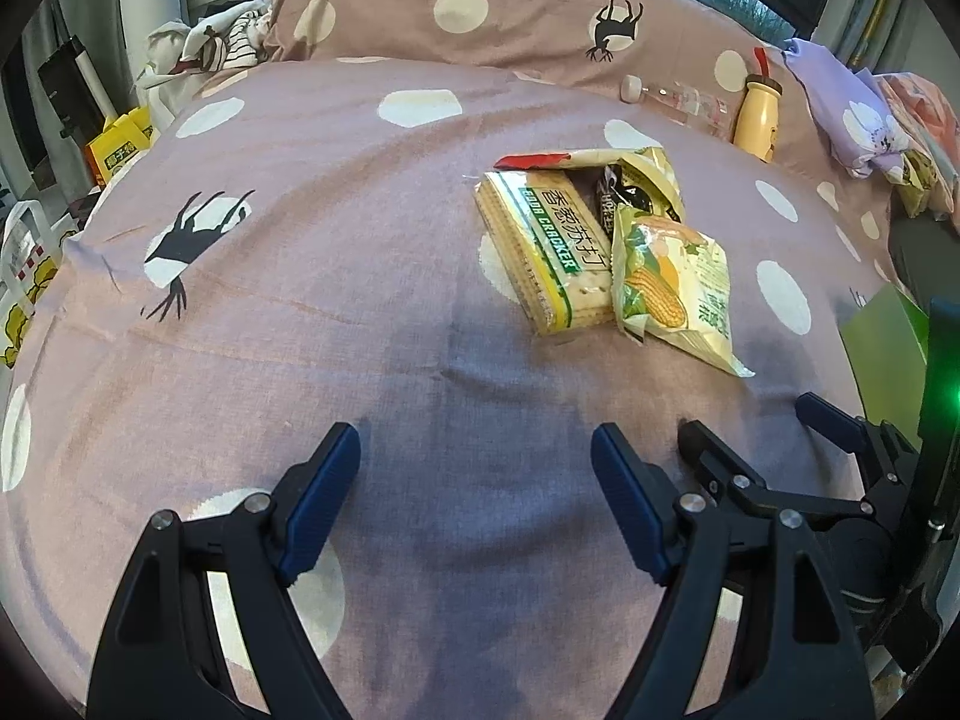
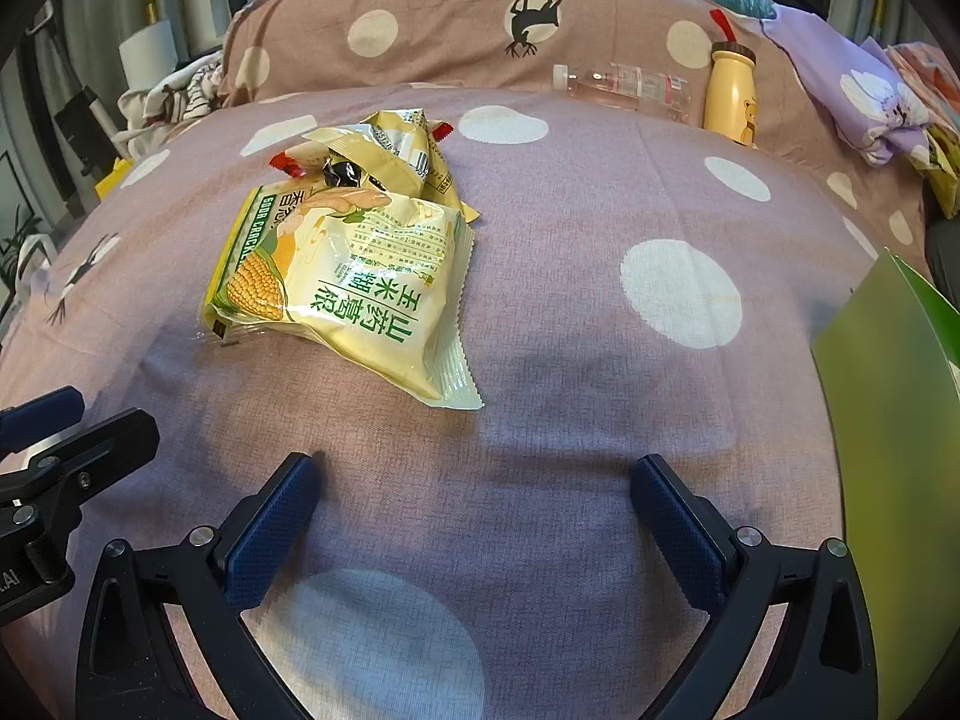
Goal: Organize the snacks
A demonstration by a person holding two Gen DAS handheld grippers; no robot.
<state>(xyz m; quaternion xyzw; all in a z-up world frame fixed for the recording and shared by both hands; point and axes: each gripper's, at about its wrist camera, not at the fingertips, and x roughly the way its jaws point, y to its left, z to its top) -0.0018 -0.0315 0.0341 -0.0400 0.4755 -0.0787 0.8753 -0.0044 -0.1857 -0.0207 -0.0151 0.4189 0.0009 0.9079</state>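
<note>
A small pile of snacks lies on the pink dotted bedspread. A soda cracker pack lies flat, a yellow corn snack bag leans on its right side, and more yellow packets lie behind. In the right wrist view the corn snack bag covers most of the cracker pack, with the other packets behind. My left gripper is open and empty, short of the pile. My right gripper is open and empty, near the bag's lower right corner. It also shows in the left wrist view.
A matching pillow lies at the bed's head. A clear bottle and a yellow bear bottle rest against it. A purple cloth bundle sits far right. A green bag stands at the right. Clothes lie far left.
</note>
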